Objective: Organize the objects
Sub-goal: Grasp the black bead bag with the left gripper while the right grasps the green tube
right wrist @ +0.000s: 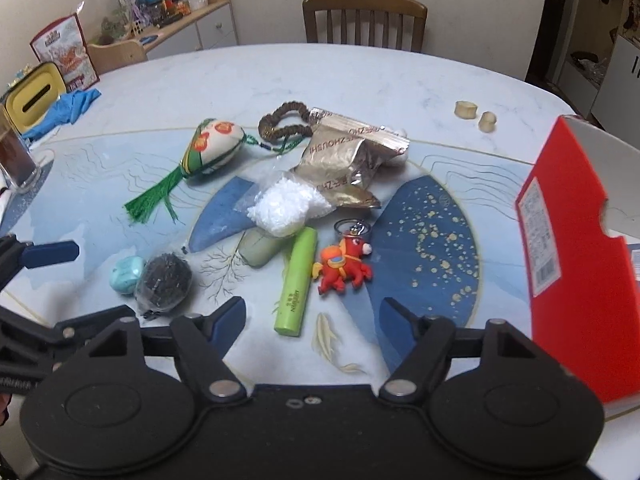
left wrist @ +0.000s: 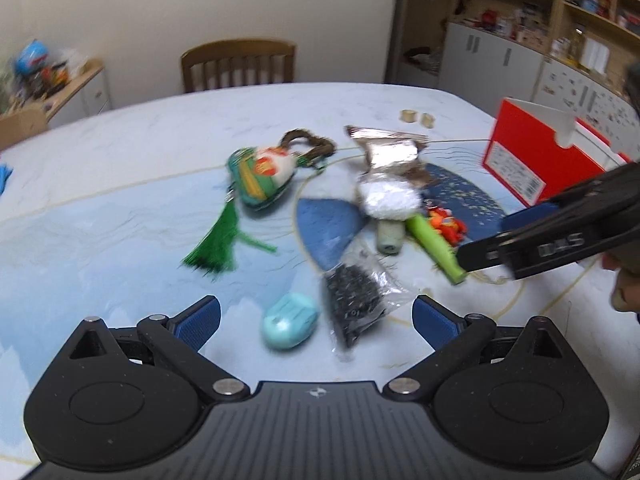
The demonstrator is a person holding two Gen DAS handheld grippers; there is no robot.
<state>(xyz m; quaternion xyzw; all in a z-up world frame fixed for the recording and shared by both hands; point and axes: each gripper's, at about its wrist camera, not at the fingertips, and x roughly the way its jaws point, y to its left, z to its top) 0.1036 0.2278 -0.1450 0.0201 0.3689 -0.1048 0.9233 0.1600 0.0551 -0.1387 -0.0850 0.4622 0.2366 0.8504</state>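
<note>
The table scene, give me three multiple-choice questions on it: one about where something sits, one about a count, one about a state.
1. Where does the red box stand on the table?
A. at the right edge in the right wrist view
B. beside the chair
C. on top of the silver bag

2. How many small tan rings lie near the far right of the table?
A. one
B. two
C. four

3. What is between the right gripper fingers?
A. the green tube
B. the red horse keychain
C. nothing is pinched; the fingers stand apart

Answers:
1 A, the box fills the right side of that view.
2 B, a larger ring and a smaller one sit side by side.
3 C, the green tube and red horse keychain lie on the table ahead of the blue pads, untouched.
</note>
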